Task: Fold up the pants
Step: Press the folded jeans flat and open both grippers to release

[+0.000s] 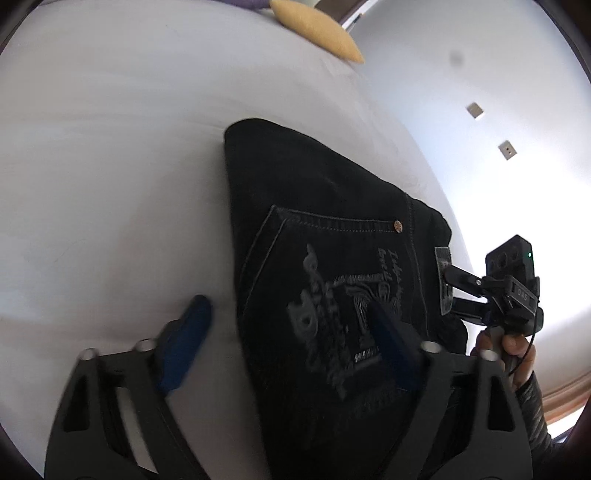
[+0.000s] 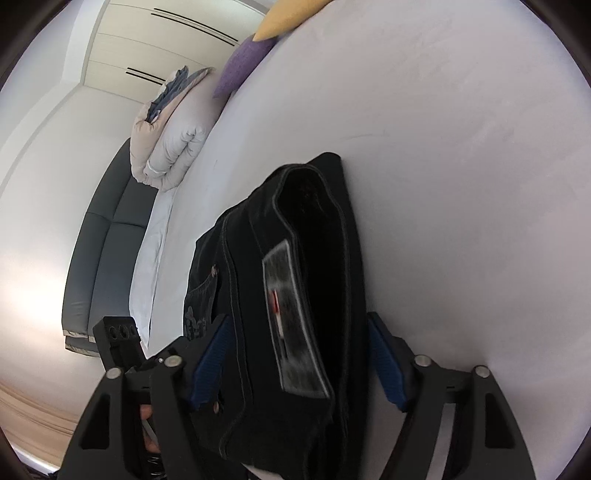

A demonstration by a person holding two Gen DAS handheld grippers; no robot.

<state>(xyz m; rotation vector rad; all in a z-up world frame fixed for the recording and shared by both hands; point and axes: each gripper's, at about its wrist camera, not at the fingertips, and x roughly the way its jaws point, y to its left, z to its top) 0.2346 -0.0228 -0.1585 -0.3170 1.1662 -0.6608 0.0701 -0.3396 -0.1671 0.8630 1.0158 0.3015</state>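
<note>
Both-handed, each tool (image 1: 291,343) (image 2: 301,360) gapes wide around the folded pants' (image 1: 325,229) edges on bare bed (image 1: 110,166).

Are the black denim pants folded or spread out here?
Folded: the black denim pants lie as a compact stacked bundle on the white bed sheet, back pocket on top, layered edges showing in the right wrist view.

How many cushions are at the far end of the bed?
2. A yellow cushion lies at the bed's far edge, and a purple cushion sits just beside it, nearer the rolled duvet. More may be hidden beyond the frame.
</note>
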